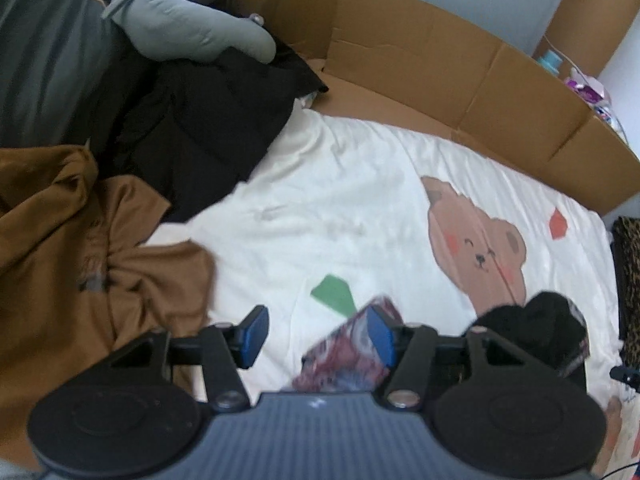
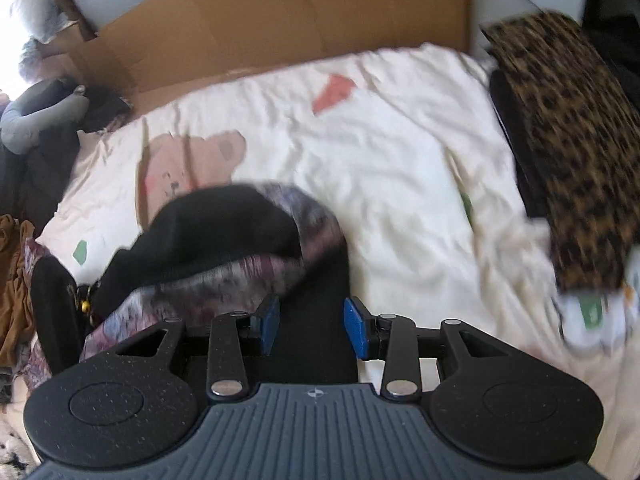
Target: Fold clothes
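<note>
Left tongs [image 1: 316, 336] and right tongs [image 2: 310, 326] parted, gripping nothing; patterned garment [image 2: 224, 276] crumpled on the bed [image 2: 400, 152] beneath them, unfolded; leopard-print piece [image 2: 568, 148] seemingly folded; brown top [image 1: 80, 248], black clothes [image 1: 192, 120] still waiting

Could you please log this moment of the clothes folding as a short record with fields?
surface: cream bedsheet printed with a bear
garment in work: patterned garment with black lining, bunched near the front edge
left gripper: open, a corner of the garment by its right pad, not pinched
right gripper: open, dark cloth between the pads, not pressed
unfolded pile: brown garment and black garment, left side
folded item: leopard-print piece, right side
backdrop: cardboard sheet along the bed's far edge
image quality: motion blur
</note>
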Motion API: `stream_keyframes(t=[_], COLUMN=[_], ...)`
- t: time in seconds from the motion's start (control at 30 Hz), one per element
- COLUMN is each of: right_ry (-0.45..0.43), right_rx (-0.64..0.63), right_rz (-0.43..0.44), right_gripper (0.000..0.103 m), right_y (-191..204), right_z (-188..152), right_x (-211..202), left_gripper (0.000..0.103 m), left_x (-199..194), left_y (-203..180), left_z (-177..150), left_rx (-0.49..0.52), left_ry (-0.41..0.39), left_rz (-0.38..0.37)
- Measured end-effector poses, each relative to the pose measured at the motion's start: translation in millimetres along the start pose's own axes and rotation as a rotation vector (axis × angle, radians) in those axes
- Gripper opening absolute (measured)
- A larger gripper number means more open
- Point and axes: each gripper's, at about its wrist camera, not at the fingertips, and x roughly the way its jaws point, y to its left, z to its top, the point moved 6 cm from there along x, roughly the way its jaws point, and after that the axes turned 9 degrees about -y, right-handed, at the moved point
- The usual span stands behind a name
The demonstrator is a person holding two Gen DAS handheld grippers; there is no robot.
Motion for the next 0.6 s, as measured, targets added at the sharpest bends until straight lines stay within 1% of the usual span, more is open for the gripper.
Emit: stream_keyframes(t=[0.03,0.13,0.23,0.37,0.43,0.53,0.6], right_ry=[-0.011,-0.022,-0.031,-0.011,0.0,0.013,0.03], right_rx=[-0.01,-0.031,-0.063,-0.074,-0.079,-0.1,-0.114], right_rz=[0.001,0.015,0.024,0.033,0.045,0.067,0.084], right_gripper=[0.051,0.051,0.051,0.054,0.058,0.066,0.069], right_y=[0.7,2.4,4.5,5.0,6.8,13.2,18.2], right_z=[7.1,26.0,42.2,55.7,60.1,64.2,64.6], right_x=[5.2,22.7,40.5,65.0,75.5,89.2,98.7], left_gripper=[0.058,0.058,0.058,0.058,0.058,0.063,0.063], left_x=[6.0,24.1,42.9,63.6,71.9,82.8,89.4], left_y=[-1.6,-5.5,-12.5,-25.5,-29.4,-29.3,-28.2], left_z=[3.2,9.5,11.5,12.9,11.6,6.5,0.0], left_rx=[0.005,0.018,0.027,0.035,0.036,0.042,0.035], left_ry=[-0.002,-0.015,0.0,0.034,0.054,0.082,0.114], left_rz=[-0.001,0.0,-0.004,-0.02,-0.019,0.025,0.034])
